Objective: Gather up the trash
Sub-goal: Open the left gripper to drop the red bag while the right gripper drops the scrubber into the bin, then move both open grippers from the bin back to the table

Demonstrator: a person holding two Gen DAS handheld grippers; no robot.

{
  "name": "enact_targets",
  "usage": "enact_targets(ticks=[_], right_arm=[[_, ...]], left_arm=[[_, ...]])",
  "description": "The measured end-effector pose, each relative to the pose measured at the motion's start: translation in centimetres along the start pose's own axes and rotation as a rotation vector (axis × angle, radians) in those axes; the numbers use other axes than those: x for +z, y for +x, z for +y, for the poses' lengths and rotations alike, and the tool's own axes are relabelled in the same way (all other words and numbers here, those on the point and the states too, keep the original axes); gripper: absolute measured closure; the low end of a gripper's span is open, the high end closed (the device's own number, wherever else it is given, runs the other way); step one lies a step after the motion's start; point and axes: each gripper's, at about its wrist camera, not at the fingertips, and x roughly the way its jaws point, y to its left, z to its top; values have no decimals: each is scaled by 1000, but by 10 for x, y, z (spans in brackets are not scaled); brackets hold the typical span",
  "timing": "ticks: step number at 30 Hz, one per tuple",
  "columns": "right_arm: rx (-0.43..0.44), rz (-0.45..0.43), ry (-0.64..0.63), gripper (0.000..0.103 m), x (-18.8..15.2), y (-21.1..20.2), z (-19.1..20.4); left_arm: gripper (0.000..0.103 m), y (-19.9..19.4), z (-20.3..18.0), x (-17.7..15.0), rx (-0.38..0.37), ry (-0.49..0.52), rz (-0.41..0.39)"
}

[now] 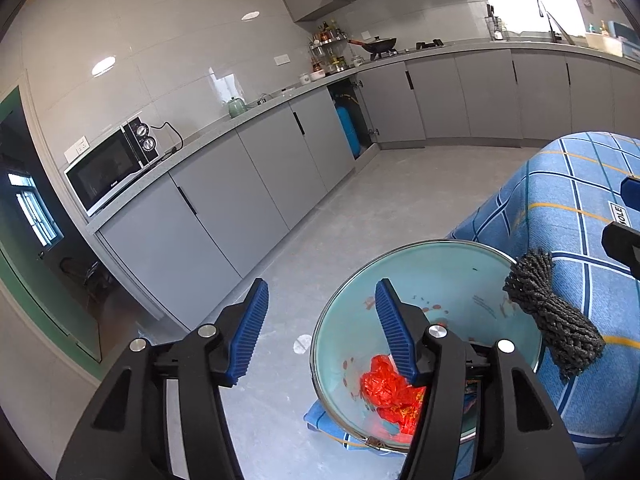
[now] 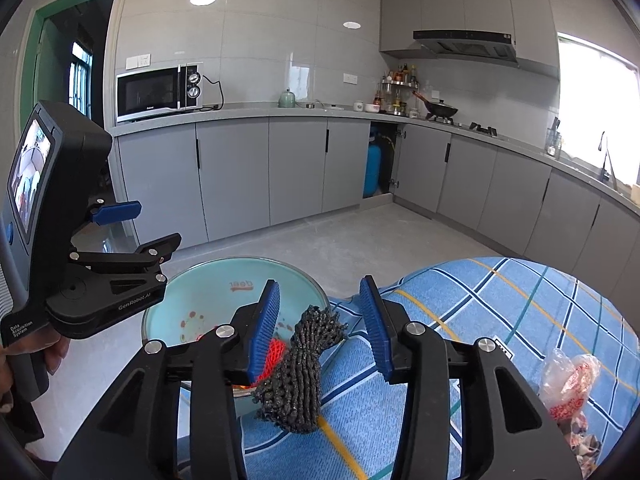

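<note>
We hold the left gripper (image 1: 322, 332) with its blue pads wide apart and nothing between them, hanging over the rim of the pale blue trash bin (image 1: 472, 276), which stands on the floor against the edge of the desk (image 1: 580, 200) with its blue checked cloth. Red crumpled trash (image 1: 384, 388) already lies at the bottom of the bin. Our right gripper (image 2: 320, 320) is also spread wide and empty, poised just above a dark knitted bundle (image 2: 298, 376) lying on the cloth at the bin's rim. Farther right on the desk lies a clear plastic bag (image 2: 570, 380) with red bits.
</note>
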Motion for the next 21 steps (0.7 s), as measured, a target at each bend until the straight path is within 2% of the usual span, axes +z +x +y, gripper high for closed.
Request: enact_targets(ticks=[10,15,19,20,21], right_arm=[[-46,4,38,58,-6,-11,-14],[-89,23,34,56,-17,-20,-20],[-142,33,63,53,-30,-39,-35],[-155,33,66,53,-32,-44,-38],[-169,34,69,53,-35,-49,-42]], left_arm=[[44,0,2,-2,6,-5,-2],[32,-5,-8,-6,-7,3,-9],[31,-19,-26,-6,-46,26,-27],[29,-23,-32,-6,-58,33,-37],[23,-28,-38,-6,-74,38,-46]])
